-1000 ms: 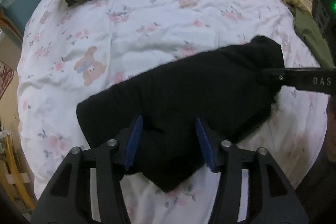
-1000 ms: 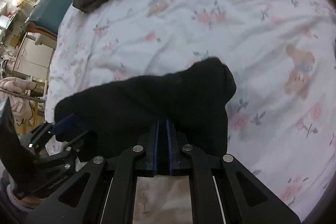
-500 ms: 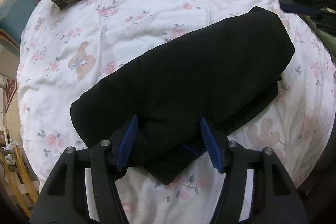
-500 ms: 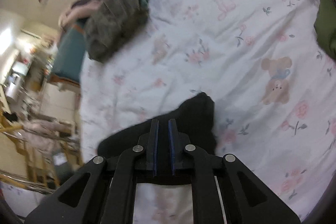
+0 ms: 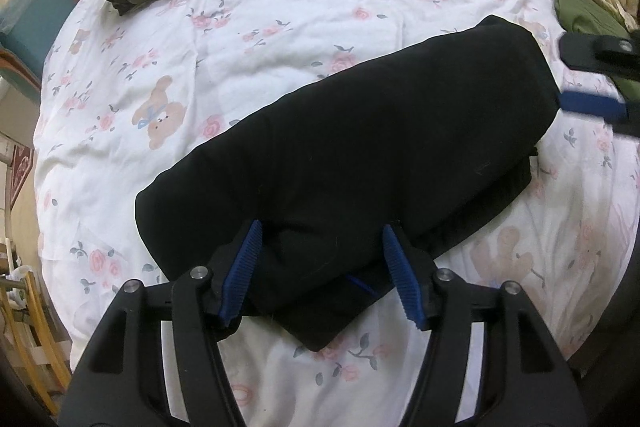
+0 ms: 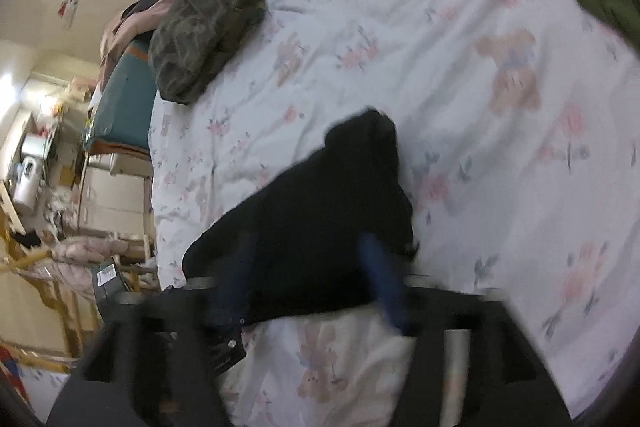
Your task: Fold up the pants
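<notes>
On the floral bedsheet [image 5: 248, 39], our right gripper [image 6: 316, 283] is opening off the black pants [image 5: 360, 147]; our left gripper [image 5: 320, 275], unclenched, should pull clear gently.

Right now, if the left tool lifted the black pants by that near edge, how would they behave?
The pants would likely droop and unfold: soft stacked layers, nothing stiff. They probably drag rather than slide on the rumpled sheet. No rolling risk.
</notes>
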{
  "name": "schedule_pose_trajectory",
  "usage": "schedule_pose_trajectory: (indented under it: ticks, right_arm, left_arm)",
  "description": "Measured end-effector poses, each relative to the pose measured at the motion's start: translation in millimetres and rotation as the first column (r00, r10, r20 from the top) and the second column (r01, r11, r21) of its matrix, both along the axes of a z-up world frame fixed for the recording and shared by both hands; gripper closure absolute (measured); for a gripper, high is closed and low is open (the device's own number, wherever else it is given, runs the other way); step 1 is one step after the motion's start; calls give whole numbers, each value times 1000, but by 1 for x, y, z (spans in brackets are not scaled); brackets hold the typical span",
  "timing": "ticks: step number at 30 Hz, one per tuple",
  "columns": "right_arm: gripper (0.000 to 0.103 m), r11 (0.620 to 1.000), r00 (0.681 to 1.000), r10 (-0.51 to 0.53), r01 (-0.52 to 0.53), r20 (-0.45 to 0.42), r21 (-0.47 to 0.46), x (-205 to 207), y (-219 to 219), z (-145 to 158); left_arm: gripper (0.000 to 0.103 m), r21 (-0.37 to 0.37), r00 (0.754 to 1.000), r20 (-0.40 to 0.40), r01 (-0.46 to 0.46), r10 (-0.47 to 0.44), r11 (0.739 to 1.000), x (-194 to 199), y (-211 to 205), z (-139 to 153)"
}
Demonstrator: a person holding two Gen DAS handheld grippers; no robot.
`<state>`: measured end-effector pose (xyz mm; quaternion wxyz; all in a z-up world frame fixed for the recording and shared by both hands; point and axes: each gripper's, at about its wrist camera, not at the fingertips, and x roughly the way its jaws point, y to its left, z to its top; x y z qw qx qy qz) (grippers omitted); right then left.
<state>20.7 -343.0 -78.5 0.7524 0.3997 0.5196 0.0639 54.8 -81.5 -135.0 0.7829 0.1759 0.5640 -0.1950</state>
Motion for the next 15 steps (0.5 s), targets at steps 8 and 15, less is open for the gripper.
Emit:
schedule_pose_trajectory:
  ticks: [8, 15]
  right_arm:
    - [17, 944, 989, -85, 118, -119, 309, -44, 30, -51]
    - [6, 916, 987, -102, 143, -126, 374, -41, 47, -72]
  left_arm:
    - [43, 2, 1000, -1, -9, 9, 1000, 1, -1, -1]
    - [43, 1, 1000, -4, -9, 9, 1000, 1, -3, -1]
